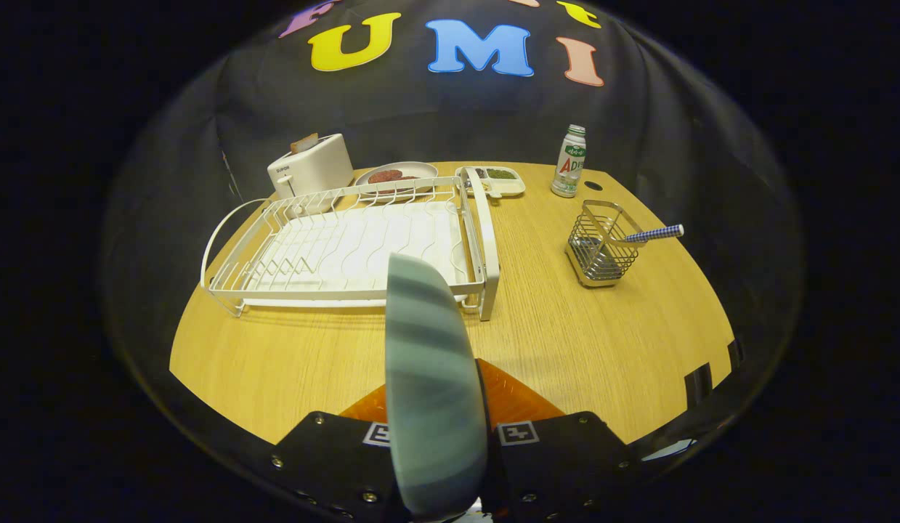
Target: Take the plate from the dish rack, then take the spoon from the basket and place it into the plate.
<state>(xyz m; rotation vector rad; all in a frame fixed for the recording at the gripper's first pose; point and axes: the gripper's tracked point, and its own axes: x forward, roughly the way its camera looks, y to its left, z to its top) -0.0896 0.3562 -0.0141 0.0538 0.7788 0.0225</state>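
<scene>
While the tool [436, 436] is clenched on the striped plate [429, 378], the plate stands on edge between the two fingers, upright and reaching up ahead of them so that its top rim overlaps the near rail of the dish rack [348, 247]. Both fingers press on it, one on each face. The plate is held above the near middle of the wooden bench [566, 341], clear of the rack.

The white wire dish rack sits on the left half of the bench, beyond the plate, with a white drip tray under its wires. To the right, well apart from the rack, stands a wire basket [601, 247]; the spoon [654, 233] leans in it, its checked handle sticking out to the right over the rim. At the far left, behind the rack, is a white toaster [311, 168] with a slice poking out of its slot. Beside it, along the far edge, lie a round plate of food [397, 174] and a small divided tray [493, 179]. Farther right stands a small drink bottle [569, 161], upright, beyond the basket.
</scene>
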